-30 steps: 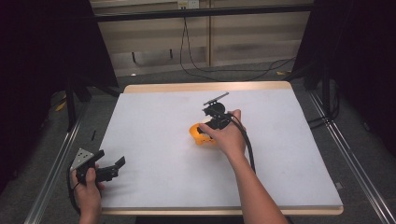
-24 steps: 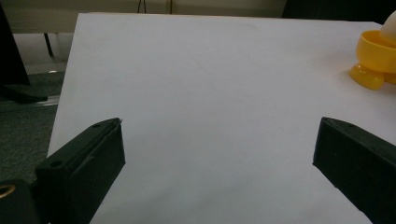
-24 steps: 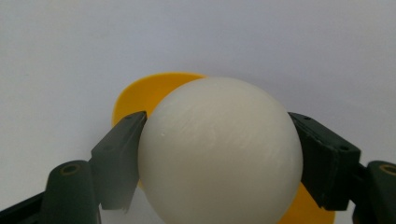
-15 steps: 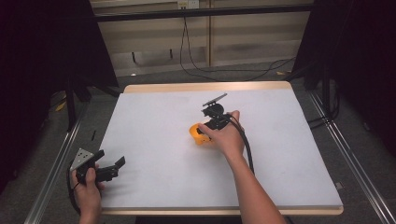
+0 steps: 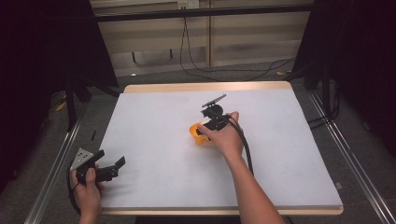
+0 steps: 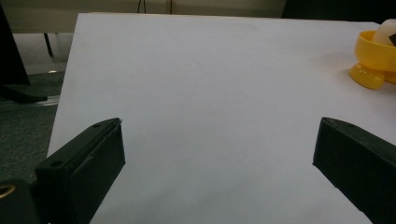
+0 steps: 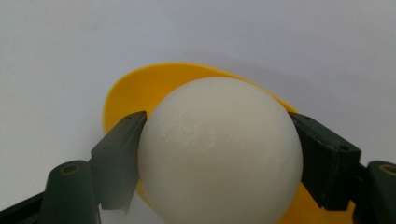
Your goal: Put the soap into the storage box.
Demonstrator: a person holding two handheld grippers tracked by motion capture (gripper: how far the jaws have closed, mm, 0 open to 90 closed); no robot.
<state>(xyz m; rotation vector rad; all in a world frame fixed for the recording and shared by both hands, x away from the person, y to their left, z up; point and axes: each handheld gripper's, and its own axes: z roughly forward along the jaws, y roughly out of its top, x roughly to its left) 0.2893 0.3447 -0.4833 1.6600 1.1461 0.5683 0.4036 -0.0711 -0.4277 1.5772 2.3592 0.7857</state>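
Note:
A yellow egg cup (image 5: 200, 134) stands near the middle of the white table (image 5: 159, 116). In the right gripper view a white egg (image 7: 219, 149) sits in the yellow cup (image 7: 140, 88), and my right gripper (image 7: 217, 154) is shut on the egg, a jaw pressed to each side. From above, my right gripper (image 5: 205, 132) reaches down to the cup from its right. My left gripper (image 5: 116, 166) rests open at the table's near left corner with nothing between its jaws. The left gripper view has the cup (image 6: 373, 63) and egg (image 6: 386, 31) far off at the right edge.
The white table is bare around the cup. Metal rails (image 5: 51, 172) run along both sides of the table. Cables (image 5: 224, 70) lie on the floor beyond the far edge. A black stand (image 5: 74, 93) rises at the left.

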